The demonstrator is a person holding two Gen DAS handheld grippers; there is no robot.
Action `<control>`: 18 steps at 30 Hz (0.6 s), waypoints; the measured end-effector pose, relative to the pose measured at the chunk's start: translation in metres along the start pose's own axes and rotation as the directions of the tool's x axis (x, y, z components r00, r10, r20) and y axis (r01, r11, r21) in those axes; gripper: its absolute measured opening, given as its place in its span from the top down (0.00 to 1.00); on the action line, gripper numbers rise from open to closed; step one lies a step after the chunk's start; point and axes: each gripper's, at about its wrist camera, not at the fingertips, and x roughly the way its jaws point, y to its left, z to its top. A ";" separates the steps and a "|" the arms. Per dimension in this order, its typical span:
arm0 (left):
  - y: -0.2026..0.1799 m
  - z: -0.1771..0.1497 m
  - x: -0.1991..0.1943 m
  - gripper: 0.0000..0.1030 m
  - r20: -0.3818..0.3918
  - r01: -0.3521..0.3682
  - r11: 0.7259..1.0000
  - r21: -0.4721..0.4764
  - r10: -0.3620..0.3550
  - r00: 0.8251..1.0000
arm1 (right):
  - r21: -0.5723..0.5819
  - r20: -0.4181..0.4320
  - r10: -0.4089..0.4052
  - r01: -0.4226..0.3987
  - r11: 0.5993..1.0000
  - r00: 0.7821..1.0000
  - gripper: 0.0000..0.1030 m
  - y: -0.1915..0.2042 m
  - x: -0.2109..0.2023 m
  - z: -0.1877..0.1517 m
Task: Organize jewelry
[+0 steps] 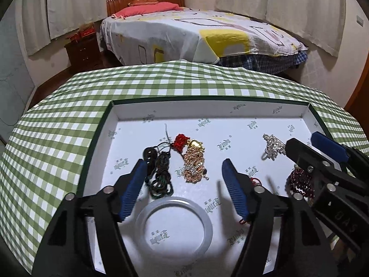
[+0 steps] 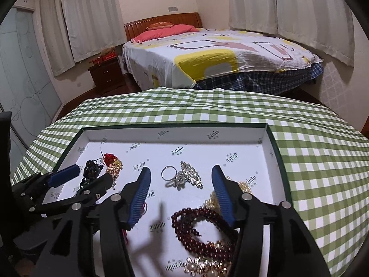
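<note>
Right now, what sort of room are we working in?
A home bedroom, most likely: a made bed with a pink pillow, a wooden nightstand, and long curtains on the walls.

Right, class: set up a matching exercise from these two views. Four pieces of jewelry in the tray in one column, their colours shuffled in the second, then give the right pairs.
Things
1. bangle
2. bead string
3. cord
4. ring

Colours
A. dark red
B. silver, thin, lying beside a sparkly silver piece
C. pale silver-white, wide
D. dark green and black

Pairs: 1-C, 2-A, 3-D, 4-B
</note>
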 end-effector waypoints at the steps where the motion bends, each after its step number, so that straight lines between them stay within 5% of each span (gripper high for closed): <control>1: 0.001 -0.001 -0.002 0.32 0.004 -0.005 1.000 0.000 0.005 1.000 | 0.002 0.001 -0.002 0.002 1.000 1.000 0.40 0.000 -0.001 -0.001; 10: 0.008 -0.013 -0.040 0.23 0.056 -0.022 1.000 -0.003 0.022 0.998 | 0.009 0.020 -0.007 0.007 1.000 1.000 0.32 0.002 -0.029 -0.012; 18: 0.016 -0.034 -0.118 0.17 0.127 -0.015 0.999 -0.031 0.019 0.992 | 0.004 0.074 0.003 -0.003 1.000 0.997 0.27 0.013 -0.092 -0.027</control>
